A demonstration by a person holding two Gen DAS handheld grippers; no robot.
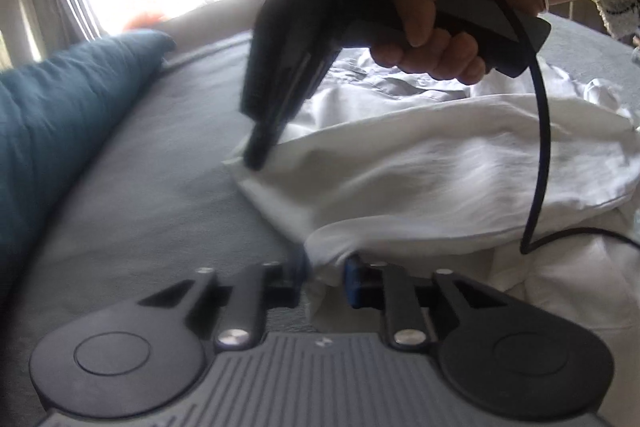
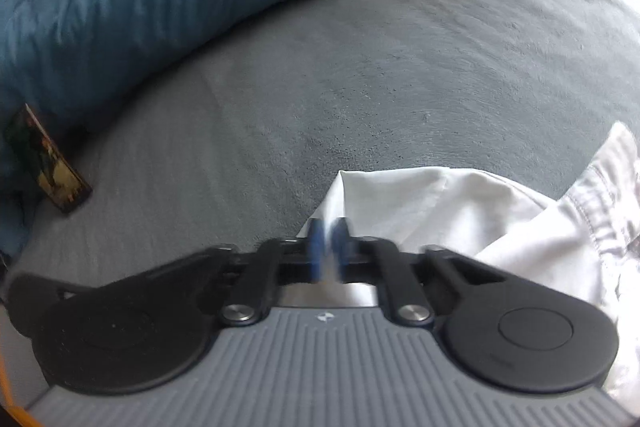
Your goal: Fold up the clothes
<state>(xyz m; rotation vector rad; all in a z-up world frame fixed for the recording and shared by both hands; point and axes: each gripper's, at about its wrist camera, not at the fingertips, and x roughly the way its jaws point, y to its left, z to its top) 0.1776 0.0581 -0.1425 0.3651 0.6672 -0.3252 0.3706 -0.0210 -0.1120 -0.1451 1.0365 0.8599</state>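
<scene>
White shirt (image 1: 460, 163) lying crumpled on a grey bed (image 1: 160, 195), spread away to the right in the left wrist view, with a blue duvet (image 1: 68, 115) heaped along the far left. Both grippers meet the same left-hand edge of the cloth. Left gripper (image 1: 326, 277): jaws narrow, a fold of the shirt's near corner caught between the blue pads, the cloth rising out of them and running away up and to the right. Right gripper (image 1: 256, 155), held in a hand (image 1: 440, 39), points steeply down onto the far corner of that edge; in its own view (image 2: 327, 251) the pads stand almost together with a pale strip of fabric between them, so it reads as closed on the shirt, though blur softens the detail. A collar or placket with stitching shows beyond (image 2: 596, 211).

Governing relation: the two gripped points lie on one edge, left gripper nearer the viewer, right gripper farther, and the bulk of the garment lies to the right of the line joining them. The shirt's long axis cannot be told under the rumpling. The scene fits either an edge being drawn out to flatten the shirt or an edge being carried across as a fold; the pictures do not settle which. A dark card (image 2: 48, 163) rests against the duvet, well apart from the cloth
</scene>
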